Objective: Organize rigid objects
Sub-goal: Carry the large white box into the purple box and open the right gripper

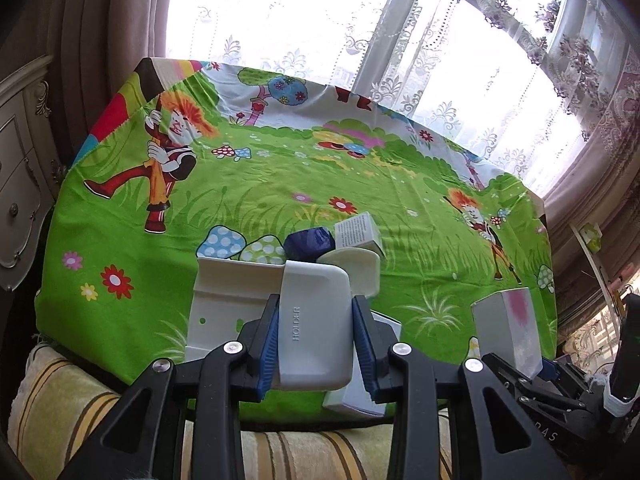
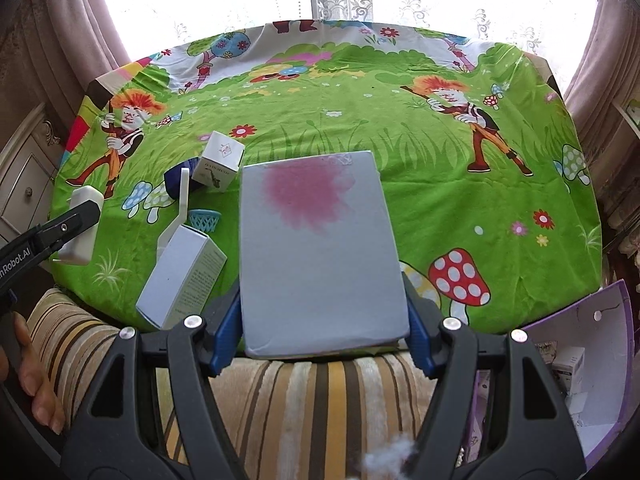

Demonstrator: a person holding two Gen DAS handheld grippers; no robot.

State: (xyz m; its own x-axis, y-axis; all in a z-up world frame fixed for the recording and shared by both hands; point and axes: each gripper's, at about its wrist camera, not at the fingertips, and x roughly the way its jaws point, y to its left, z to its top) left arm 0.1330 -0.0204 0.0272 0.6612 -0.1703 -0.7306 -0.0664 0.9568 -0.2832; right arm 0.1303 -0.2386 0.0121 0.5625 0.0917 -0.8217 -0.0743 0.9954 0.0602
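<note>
The right tongs (image 2: pixel 324 344) clamp a flat grey box with a pink blot (image 2: pixel 320 256), blue pads pressed to its two long sides, above the near edge of the desk (image 2: pixel 400 152) with its green cartoon cloth. Left of it a pale blue carton (image 2: pixel 180 276) lies tilted at the desk edge. Beyond are a small teal basket (image 2: pixel 204 220), a white scoop (image 2: pixel 178 216), a white cube box (image 2: pixel 218 160) and a dark blue object (image 2: pixel 176 182). The left tongs (image 2: pixel 80 220) grip a white holder (image 2: pixel 82 232).

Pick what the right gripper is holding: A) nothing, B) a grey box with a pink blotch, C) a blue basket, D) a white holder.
B: the right gripper is shut on the grey box, pink blotch on its top face.
</note>
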